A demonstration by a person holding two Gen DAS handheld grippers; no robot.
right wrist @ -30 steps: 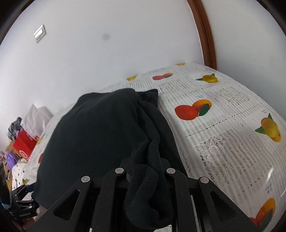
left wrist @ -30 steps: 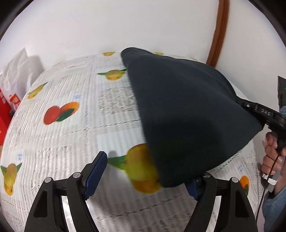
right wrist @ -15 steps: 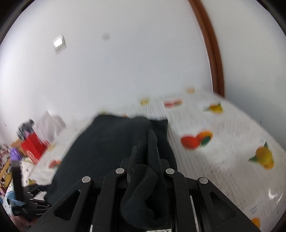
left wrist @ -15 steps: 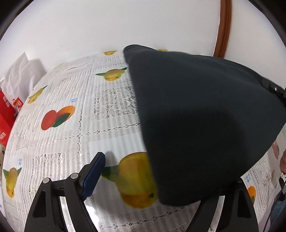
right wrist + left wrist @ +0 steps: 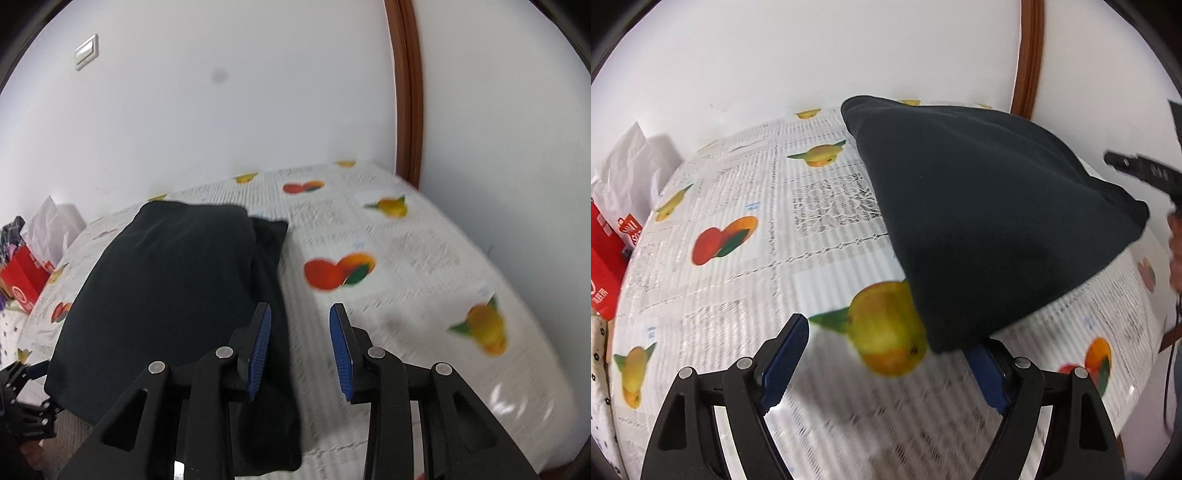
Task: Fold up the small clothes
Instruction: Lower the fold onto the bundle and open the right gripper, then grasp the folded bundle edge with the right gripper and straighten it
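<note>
A black garment [image 5: 982, 221] lies folded on the fruit-print tablecloth [image 5: 768, 251]; it also shows in the right wrist view [image 5: 166, 288]. My left gripper [image 5: 890, 365] is open and empty, its right finger just below the garment's near corner. My right gripper [image 5: 300, 347] is open and empty, its left finger [image 5: 258, 343] over the garment's right edge, with a narrower lower layer [image 5: 269, 435] passing under it. The right gripper is also visible in the left wrist view [image 5: 1141, 173], beyond the garment's right corner.
A red box [image 5: 605, 266] and a white bag [image 5: 628, 173] stand at the table's left end. The white wall [image 5: 221, 92] and a brown door frame [image 5: 406, 92] rise behind the table. The table's right edge curves away in the right wrist view [image 5: 535, 332].
My right gripper has opened and let go of the black garment, which dropped flat onto the table. It drew back slightly. My left gripper stayed open and shifted a little.
</note>
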